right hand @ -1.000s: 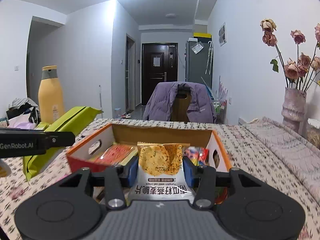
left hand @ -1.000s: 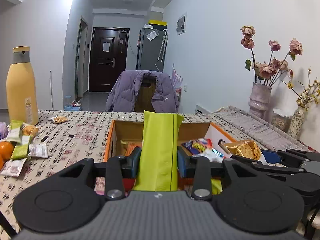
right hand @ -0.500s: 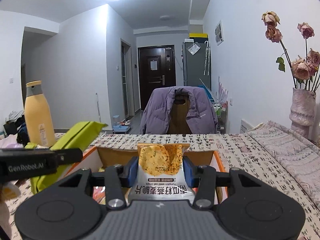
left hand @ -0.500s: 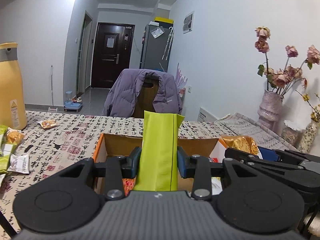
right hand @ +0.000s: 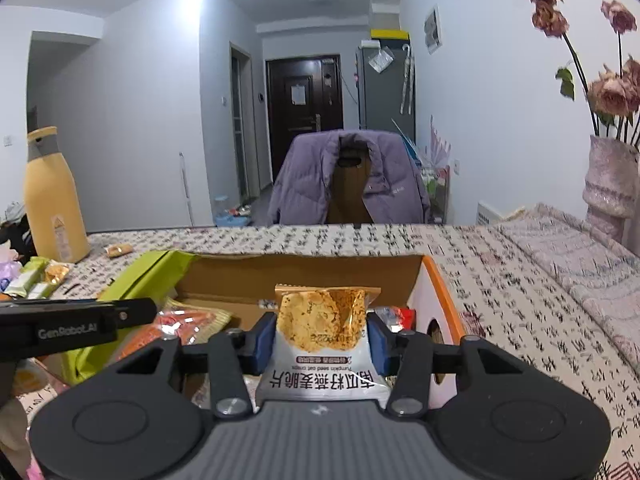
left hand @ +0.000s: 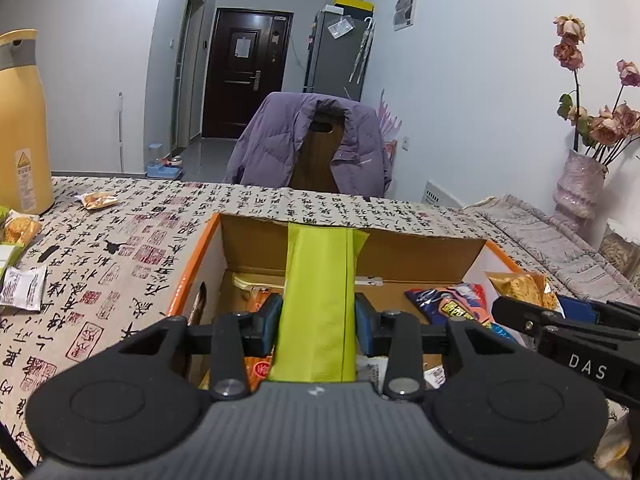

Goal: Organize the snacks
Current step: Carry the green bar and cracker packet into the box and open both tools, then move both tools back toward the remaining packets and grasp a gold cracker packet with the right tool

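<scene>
- Calligraphy-print cloth covers the table (left hand: 132, 248), and a dark door (left hand: 240, 76) closes the hallway at the back, upper centre of both views
- At the far table edge a purple jacket (left hand: 280, 140) hangs over a wooden chair
- An orange-edged cardboard box (left hand: 192, 264) sits open in the middle of the left wrist view, with snack packs lying inside it
- The left gripper (left hand: 318, 322) has its blue pads pressed against both sides of a lime-green pouch (left hand: 320, 300); its jaws are just starting to part, the pouch between them
- That pouch stands upright over the box interior, its top reaching the back wall of the box
- The right gripper (right hand: 318, 338) clamps a white and orange crisp packet (right hand: 320, 320) at centre frame; its jaws are easing apart, with the packet still between the pads
- The crisp packet hangs over the near right part of the box, the box's orange rim just to its right
- A blue and red snack bag (left hand: 452, 300) lies inside the box at the right
- A yellow bottle (left hand: 20, 128) stands at the left edge of the table
- Loose small packets (left hand: 20, 288) lie on the cloth at lower left, outside the box
- Dried roses in a pale vase (right hand: 608, 184) fill the right edge
</scene>
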`<state>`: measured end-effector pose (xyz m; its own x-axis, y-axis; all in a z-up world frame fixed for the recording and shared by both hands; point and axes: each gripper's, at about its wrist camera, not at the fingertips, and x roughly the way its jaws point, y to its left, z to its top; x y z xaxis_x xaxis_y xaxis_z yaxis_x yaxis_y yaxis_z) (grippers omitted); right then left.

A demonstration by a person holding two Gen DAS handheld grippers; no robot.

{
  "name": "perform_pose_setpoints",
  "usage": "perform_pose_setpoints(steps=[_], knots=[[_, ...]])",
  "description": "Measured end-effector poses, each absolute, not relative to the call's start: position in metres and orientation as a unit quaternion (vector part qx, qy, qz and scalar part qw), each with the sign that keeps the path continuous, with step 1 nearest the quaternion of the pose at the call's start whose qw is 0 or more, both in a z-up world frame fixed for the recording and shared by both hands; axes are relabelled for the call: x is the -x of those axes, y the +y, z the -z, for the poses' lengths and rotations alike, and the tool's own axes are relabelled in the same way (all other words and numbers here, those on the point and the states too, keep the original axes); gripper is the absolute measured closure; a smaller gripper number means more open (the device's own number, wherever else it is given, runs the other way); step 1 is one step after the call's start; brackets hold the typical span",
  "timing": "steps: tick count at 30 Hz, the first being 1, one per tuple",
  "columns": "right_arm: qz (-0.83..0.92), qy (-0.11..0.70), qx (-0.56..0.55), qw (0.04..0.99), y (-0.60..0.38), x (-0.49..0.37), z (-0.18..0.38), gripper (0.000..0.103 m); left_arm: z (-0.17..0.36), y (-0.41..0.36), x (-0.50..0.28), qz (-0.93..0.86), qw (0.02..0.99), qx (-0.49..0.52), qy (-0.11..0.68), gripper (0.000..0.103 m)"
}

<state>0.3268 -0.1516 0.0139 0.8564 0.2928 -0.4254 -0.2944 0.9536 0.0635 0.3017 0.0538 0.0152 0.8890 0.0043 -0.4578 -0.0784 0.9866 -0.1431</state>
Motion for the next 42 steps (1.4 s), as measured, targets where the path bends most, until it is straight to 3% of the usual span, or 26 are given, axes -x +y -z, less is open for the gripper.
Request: perform_pose_setpoints(steps=[2,3,5,7,28,42], knots=[[-0.148,0.226,-0.002,0.963,-0.154,-0.329,-0.012,0.049,-0.016,0.053,-0.300,-0.024,0.969,0.079,0.231,0.059],[-0.146,0.227,-0.004,0.963,-0.155,-0.329,-0.012,0.036,-0.016,0.053,-0.298,-0.023,0.970,0.079,0.227,0.055],[-0.140,0.224,-0.007,0.964,-0.158,-0.329,-0.012,0.013,-0.019,0.054,-0.293,-0.030,0.973,0.079,0.216,0.021],[-0.135,0.218,-0.009,0.967,-0.160,-0.326,-0.013,0.002,-0.022,0.054,-0.288,-0.054,0.975,0.075,0.202,0.001],[-0.135,0.203,-0.021,0.970,-0.170,-0.322,-0.024,0.000,-0.048,0.052,-0.268,-0.075,0.977,0.094,0.178,0.000],[-0.139,0.199,-0.006,0.970,-0.187,-0.273,-0.038,0.000,-0.049,0.050,-0.219,-0.070,0.975,0.091,0.192,0.000]])
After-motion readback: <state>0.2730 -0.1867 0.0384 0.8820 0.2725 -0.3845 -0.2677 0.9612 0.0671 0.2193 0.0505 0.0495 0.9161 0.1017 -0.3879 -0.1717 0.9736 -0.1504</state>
